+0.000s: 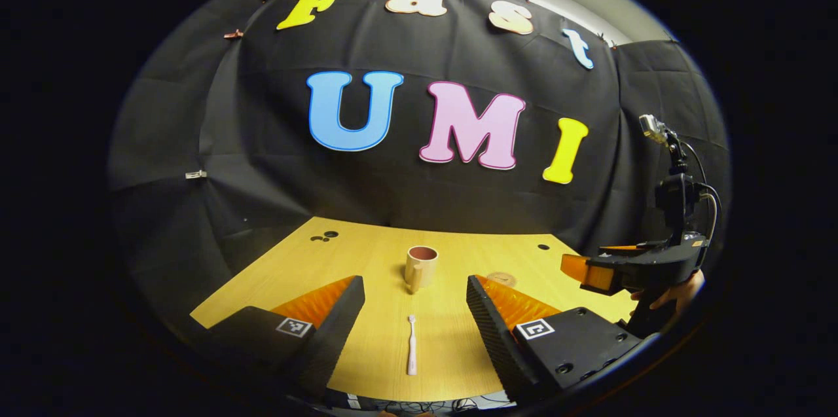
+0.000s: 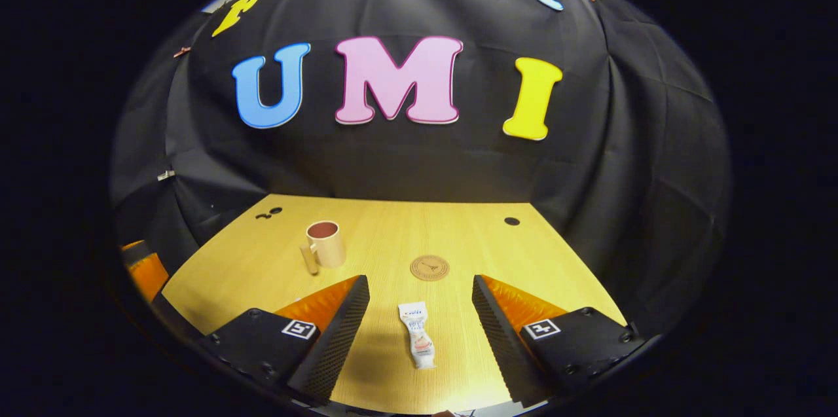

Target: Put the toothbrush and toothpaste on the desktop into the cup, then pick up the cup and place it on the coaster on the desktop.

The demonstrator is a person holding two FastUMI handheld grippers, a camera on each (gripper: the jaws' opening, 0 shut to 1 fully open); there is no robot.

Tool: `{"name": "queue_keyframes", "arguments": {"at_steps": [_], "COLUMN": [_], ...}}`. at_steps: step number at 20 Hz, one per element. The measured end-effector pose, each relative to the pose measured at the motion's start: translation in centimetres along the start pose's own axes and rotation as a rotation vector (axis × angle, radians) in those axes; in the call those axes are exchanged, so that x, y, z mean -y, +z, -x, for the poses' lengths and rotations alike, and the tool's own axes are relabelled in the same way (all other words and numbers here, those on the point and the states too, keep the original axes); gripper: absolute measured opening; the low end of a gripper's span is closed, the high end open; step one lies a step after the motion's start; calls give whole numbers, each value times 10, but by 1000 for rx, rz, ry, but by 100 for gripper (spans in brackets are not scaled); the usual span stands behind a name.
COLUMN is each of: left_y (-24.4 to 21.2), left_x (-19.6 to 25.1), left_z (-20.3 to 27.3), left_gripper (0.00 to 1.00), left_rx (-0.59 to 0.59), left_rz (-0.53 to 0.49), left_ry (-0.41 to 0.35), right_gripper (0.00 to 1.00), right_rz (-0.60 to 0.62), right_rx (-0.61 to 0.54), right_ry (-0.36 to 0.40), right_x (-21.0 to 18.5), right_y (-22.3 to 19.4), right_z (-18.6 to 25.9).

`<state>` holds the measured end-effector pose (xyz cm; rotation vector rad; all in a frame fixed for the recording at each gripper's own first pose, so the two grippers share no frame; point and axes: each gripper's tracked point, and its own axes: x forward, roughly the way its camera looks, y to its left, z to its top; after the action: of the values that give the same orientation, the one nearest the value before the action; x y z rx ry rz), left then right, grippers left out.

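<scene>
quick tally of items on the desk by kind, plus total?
Cup: 1
Toothbrush: 1
Toothpaste tube: 1
Coaster: 1
Total: 4, all lying apart on the wooden desk; cup looks empty.

a beige cup [image 1: 420, 268] with a reddish-brown inside is standing upright and empty on the pale wooden desktop [image 1: 366, 253], its handle turned toward the near edge. a slim white toothbrush [image 1: 412, 345] is lying flat in front of the cup, well apart from it, running lengthwise toward it. in the right gripper view, a small white toothpaste tube [image 2: 418, 334] with printed colours is lying flat near the front of the desktop. a round tan coaster [image 2: 429, 268] is lying flat and bare beyond the tube, to the right of the cup [image 2: 325, 244], apart from both.
</scene>
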<state>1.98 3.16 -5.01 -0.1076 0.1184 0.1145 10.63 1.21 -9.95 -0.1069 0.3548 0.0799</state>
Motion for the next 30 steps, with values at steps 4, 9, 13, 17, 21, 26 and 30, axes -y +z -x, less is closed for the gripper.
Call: {"name": "queue_keyframes", "arguments": {"at_steps": [4,9,13,17,21,26,30], "left_y": [-16,-37,-47,-60,-69,-69,-61], "left_x": [-12,-24,-29,-28,-25,-25,-35], "left_z": [-10,-15,-21,-16,-20,-21,-19], "left_gripper": [97,97,97,97,98,98,97], "left_rx": [-56,-120,-168,-214,-256,-274,-264], "left_rz": [25,19,2,4,6,3,-25], "left_ry": [86,190,263,314,339,354,371], "right_gripper": [98,98,98,98,98,98,98], "right_rz": [33,45,62,82,110,132,114], "right_rx": [-104,-254,-403,-500,-559,-611,-663], "right_ry": [59,133,167,192,225,244,224], "right_x": [-2,-5,-1,0,-5,-6,-4], "right_y": [-30,-76,-126,-157,-175,-189,-199], "right_z": [-34,-68,-91,-110,-123,-128,-132]}}
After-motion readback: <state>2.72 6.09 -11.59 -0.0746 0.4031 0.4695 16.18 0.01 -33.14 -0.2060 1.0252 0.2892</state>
